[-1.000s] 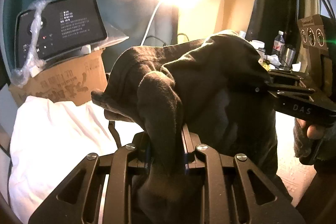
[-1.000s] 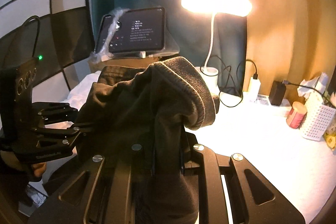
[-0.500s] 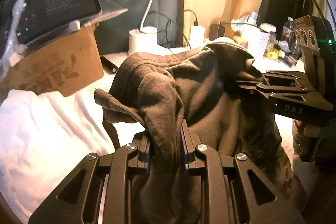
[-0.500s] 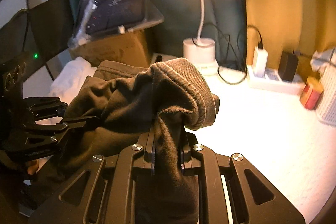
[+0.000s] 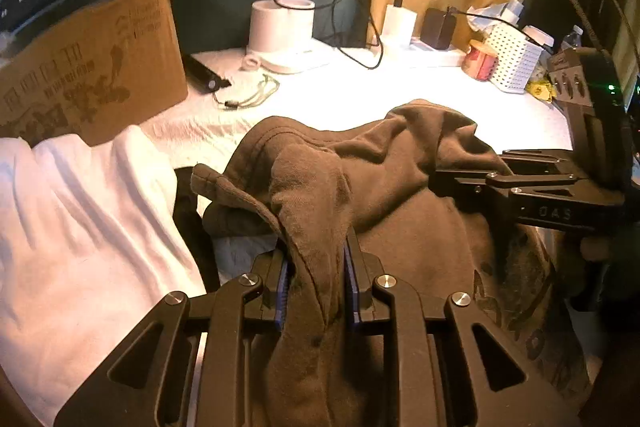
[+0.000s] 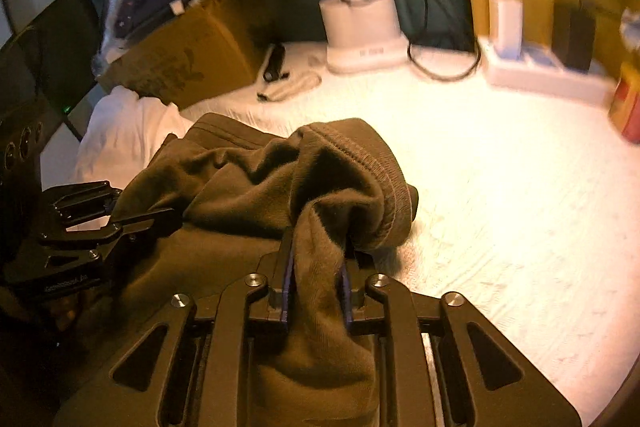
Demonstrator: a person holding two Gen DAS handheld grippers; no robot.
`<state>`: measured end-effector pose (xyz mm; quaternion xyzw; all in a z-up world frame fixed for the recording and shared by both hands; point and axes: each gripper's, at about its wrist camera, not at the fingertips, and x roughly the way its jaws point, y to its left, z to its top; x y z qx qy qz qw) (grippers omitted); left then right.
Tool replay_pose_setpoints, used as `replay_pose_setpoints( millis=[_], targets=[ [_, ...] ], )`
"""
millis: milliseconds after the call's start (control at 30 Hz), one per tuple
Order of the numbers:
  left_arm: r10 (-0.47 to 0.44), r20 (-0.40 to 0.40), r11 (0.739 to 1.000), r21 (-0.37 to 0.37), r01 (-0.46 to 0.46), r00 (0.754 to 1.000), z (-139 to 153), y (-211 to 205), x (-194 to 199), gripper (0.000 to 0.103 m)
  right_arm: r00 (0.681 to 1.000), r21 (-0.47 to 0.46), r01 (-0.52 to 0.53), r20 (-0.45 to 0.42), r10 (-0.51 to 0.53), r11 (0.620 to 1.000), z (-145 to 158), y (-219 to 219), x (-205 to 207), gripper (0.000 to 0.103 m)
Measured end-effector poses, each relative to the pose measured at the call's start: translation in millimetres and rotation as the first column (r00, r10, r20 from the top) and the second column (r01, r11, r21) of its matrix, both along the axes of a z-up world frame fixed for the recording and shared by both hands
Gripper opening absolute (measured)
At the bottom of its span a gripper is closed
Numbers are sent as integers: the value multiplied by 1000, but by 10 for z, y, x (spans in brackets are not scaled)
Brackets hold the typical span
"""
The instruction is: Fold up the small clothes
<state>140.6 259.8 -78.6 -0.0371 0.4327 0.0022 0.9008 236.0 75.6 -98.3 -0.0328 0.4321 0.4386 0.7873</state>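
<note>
Garment [image 5: 400, 187]: brown, bunched near table [image 6: 520, 187] front edge, beside white cloth [image 5: 80, 207] | left gripper [image 5: 314, 291] clamps a fold | right gripper [image 6: 316, 279] opening, cuff between jaws | soft, limp, light; hold at hems.

Warm lamp glare on white tabletop [image 5: 400, 99], dim corners, fisheye bending, right wrist view motion-blurred

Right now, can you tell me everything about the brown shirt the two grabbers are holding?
The brown shirt looks like soft, thick cotton, crumpled and bunched, with a ribbed hem and a faded print. It sags onto the white table cover beside a white cloth. The left gripper pinches one fold; the right gripper has another between its opening jaws.
</note>
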Motion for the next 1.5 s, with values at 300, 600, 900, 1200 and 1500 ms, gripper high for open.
replay_pose_setpoints(
  millis=[300,600,900,1200,1500],
  targets=[
    [23,-27,998,-53,-25,999,10,95,93,24,1000,10,-21,-11,21,1000,-13,39,242,50],
    [69,-35,998,-7,-69,997,-98,245,281,37,1000,19,1,-17,0,1000,-51,70,401,50],
    [111,-21,994,-3,-112,994,-10,255,267,38,991,-82,94,98,-86,992,-45,18,419,51],
    [116,25,993,12,-116,993,191,174,77,38,972,-93,188,161,-172,978,63,-165,410,66],
    [74,66,997,-2,-74,995,339,-21,-105,38,968,-85,203,165,-188,975,154,-326,275,66]
  ],
)
